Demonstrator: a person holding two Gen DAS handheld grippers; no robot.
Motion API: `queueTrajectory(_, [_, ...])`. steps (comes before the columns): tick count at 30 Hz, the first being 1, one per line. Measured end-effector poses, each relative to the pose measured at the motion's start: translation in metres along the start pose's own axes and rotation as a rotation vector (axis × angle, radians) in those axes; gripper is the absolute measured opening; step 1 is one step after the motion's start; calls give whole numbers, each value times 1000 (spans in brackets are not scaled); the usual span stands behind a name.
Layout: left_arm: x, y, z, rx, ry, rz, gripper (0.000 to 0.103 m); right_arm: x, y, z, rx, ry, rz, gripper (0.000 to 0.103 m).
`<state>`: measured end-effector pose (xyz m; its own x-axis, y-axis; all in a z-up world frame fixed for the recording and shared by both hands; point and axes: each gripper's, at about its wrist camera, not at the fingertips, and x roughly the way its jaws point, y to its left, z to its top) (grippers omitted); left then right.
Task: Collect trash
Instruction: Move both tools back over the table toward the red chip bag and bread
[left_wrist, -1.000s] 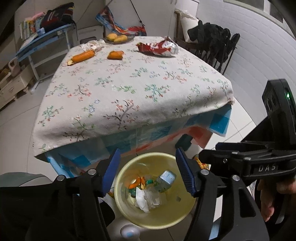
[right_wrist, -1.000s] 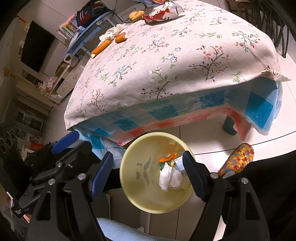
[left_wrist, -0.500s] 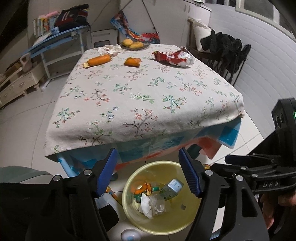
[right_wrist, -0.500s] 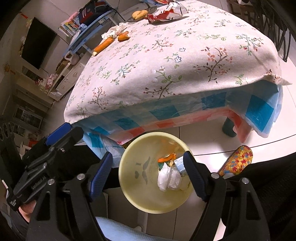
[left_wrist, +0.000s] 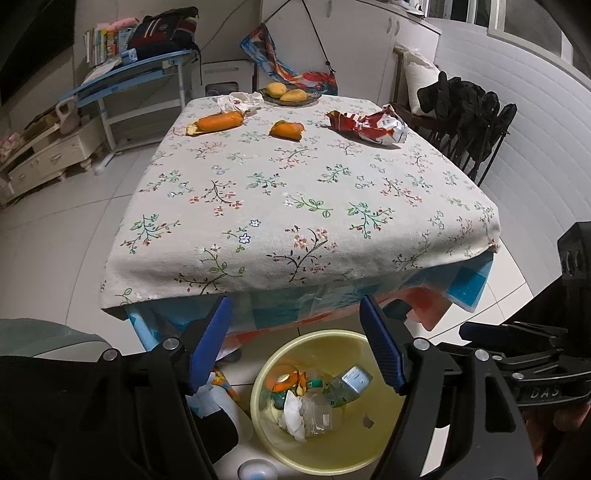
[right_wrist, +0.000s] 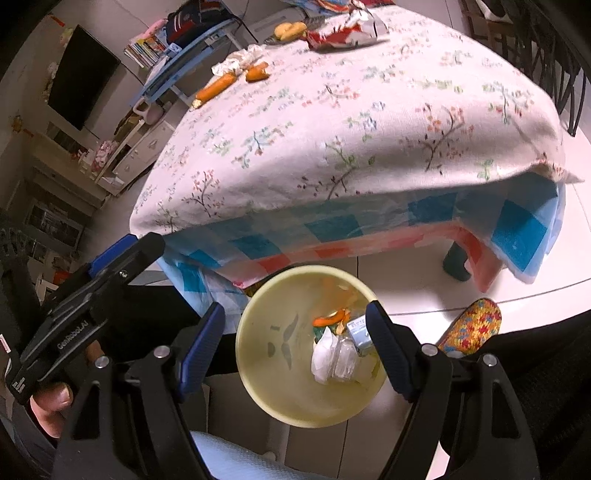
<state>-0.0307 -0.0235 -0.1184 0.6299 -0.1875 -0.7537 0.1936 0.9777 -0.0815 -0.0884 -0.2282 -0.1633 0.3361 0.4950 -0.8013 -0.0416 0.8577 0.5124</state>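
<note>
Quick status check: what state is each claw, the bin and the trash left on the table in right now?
left claw: open, empty, jaws have just been opening, above the bin.
right claw: open, empty, above the bin.
yellow bin: upright on the floor, partly filled with trash.
red snack wrapper: crumpled, lying on the table.
long orange peel: lying on the table.
short orange peel: lying on the table.
white tissue: crumpled on the table.

Table legs (right_wrist: 456, 260) mostly cloth-hidden
</note>
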Motion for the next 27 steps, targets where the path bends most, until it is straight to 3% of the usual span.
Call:
queueTrajectory(10, [-4,11,21,-34,-32,-2,70,-22,17,17,-89,-116,-22,78])
queueTrajectory(21, [7,37,75,-36,-63,-1,71,-40,15,110,-194,-198,-104,82])
queueTrajectory(27, [30,38,107,-4,-60,-36,71,-33,-9,156,-120,-217,-77,82])
